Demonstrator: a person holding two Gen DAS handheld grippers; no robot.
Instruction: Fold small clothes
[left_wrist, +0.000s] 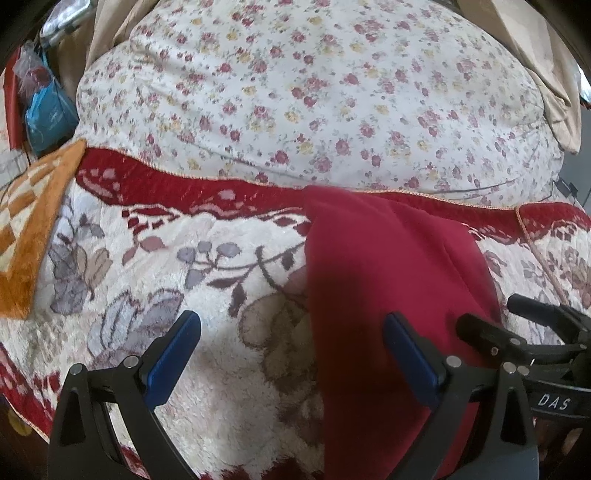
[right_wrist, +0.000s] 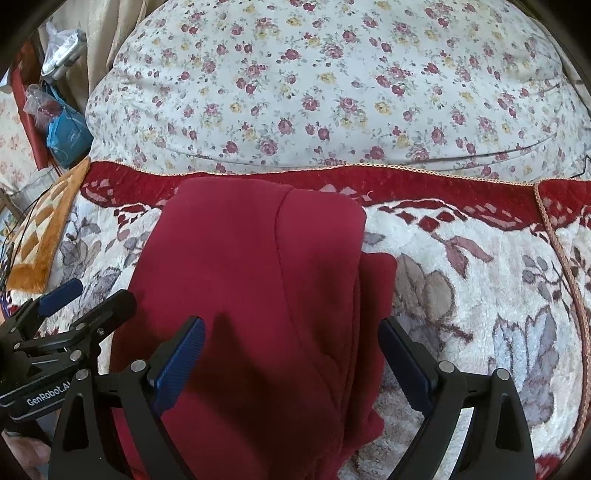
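A dark red garment (right_wrist: 258, 280) lies folded in layers on the plush floral blanket (right_wrist: 480, 295). It also shows at the right of the left wrist view (left_wrist: 388, 266). My right gripper (right_wrist: 291, 354) is open, its blue-padded fingers spread over the garment's near part, holding nothing. My left gripper (left_wrist: 291, 350) is open and empty over the garment's left edge and the blanket. The left gripper shows in the right wrist view (right_wrist: 85, 295) at the left. The right gripper shows in the left wrist view (left_wrist: 517, 317) at the right.
A large floral-print quilt (right_wrist: 332, 92) lies bunched behind the blanket. An orange checkered mat (left_wrist: 26, 229) lies at the left. Bags and clutter (left_wrist: 48, 110) sit at the far left beside a beige curtain (right_wrist: 99, 44).
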